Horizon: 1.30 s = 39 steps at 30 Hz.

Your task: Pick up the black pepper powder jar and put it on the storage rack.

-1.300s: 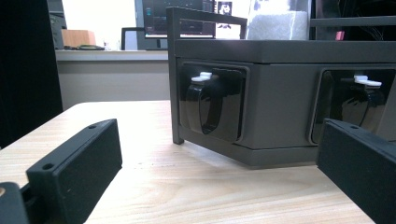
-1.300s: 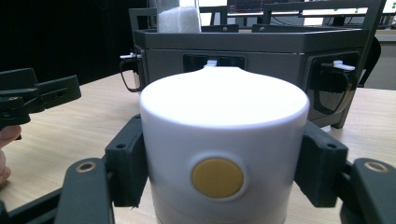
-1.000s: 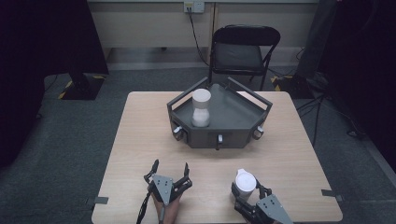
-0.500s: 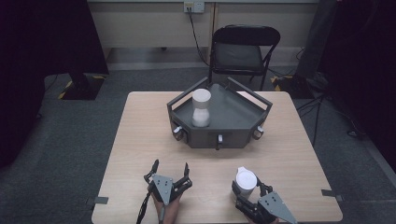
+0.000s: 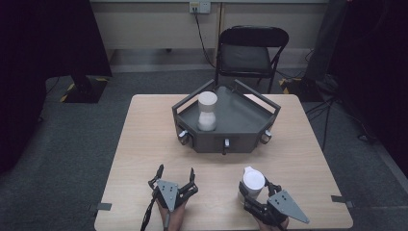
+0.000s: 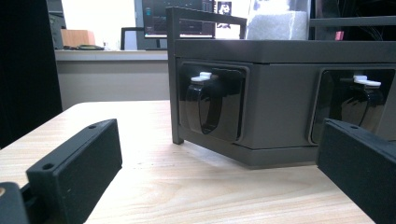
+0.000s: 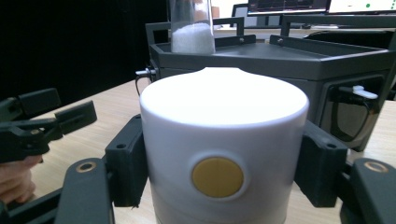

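My right gripper (image 5: 255, 188) is shut on a white cylindrical container (image 5: 253, 179) near the table's front right edge. In the right gripper view the jaws clamp both sides of this container (image 7: 224, 135), which carries a round yellow dot. My left gripper (image 5: 176, 171) rests low at the front left, open, with nothing between its jaws (image 6: 219, 158). It faces the dark grey tray (image 6: 280, 107). The tray (image 5: 226, 139) stands at the table's middle back and holds a clear jar of white powder (image 5: 207, 111).
A black folding chair (image 5: 250, 53) stands behind the table. The tray's front walls have recessed latches with white tabs (image 6: 205, 77). Bare wood lies between the grippers and the tray. From the right gripper view, the left gripper (image 7: 46, 116) sits off to the left.
The right gripper has lifted a little with the white container still in its jaws. The left gripper has stayed where it was.
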{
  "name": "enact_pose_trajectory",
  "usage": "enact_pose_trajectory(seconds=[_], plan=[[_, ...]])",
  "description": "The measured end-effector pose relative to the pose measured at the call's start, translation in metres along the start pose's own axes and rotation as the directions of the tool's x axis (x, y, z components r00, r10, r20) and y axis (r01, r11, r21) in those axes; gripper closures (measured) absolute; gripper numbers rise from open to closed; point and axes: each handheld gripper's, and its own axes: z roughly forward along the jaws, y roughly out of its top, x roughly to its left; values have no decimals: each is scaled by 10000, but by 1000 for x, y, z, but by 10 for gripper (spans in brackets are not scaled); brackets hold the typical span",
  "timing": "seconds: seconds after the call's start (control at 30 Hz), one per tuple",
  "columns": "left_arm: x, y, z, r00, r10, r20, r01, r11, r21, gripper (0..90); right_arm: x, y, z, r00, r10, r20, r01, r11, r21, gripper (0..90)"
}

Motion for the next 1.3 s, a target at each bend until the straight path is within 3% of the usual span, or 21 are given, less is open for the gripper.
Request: enact_pose_trajectory(seconds=[0.13,0.6,1.03,1.3], plan=[[0,0,0,10000,-2,1,2,10000,0,0,-6,8,2,9996,63,-258,-63,10000,-26,297],[1,0,0,10000,-9,67,9,10000,-4,1,-19,41,16,9981,-353,-496,337,9989,-338,297],[1,0,0,10000,-9,63,9,10000,-1,1,-46,84,51,9978,-336,-580,317,9990,-330,297],[1,0,0,10000,-10,59,10,10000,-5,1,-50,100,68,9986,-234,-471,218,9992,-345,297]])
